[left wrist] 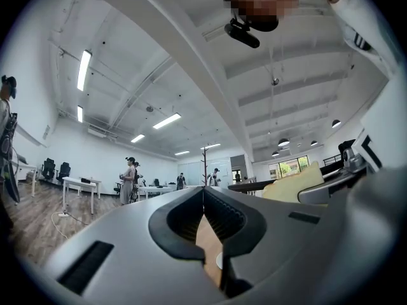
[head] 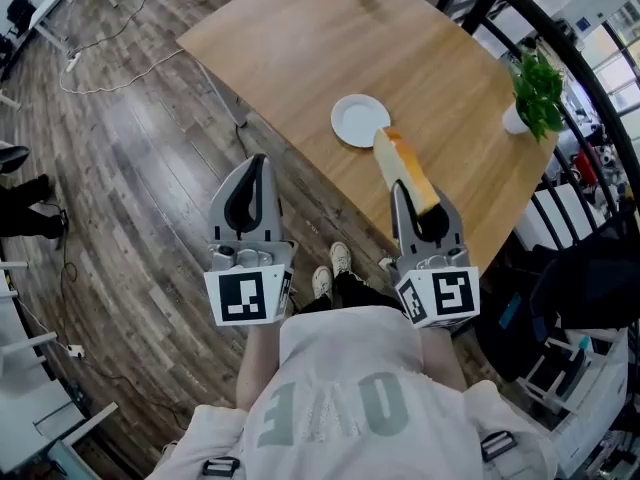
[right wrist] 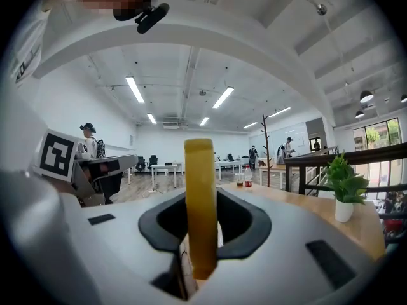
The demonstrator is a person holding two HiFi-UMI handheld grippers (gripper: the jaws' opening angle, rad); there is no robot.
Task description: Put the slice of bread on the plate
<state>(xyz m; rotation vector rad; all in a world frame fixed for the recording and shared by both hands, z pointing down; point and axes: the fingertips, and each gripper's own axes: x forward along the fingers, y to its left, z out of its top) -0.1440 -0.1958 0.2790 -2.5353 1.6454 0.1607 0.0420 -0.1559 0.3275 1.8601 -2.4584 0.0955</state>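
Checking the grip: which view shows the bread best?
The right gripper view: the bread stands edge-on, pinched between the jaws. The head view shows it sticking out of the right gripper; the left gripper view catches only part of its face.

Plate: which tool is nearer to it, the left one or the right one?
Right. The right tool holds the bread, whose far end overlaps the plate rim in the head view. The left tool is farther away, over the floor beside the table.
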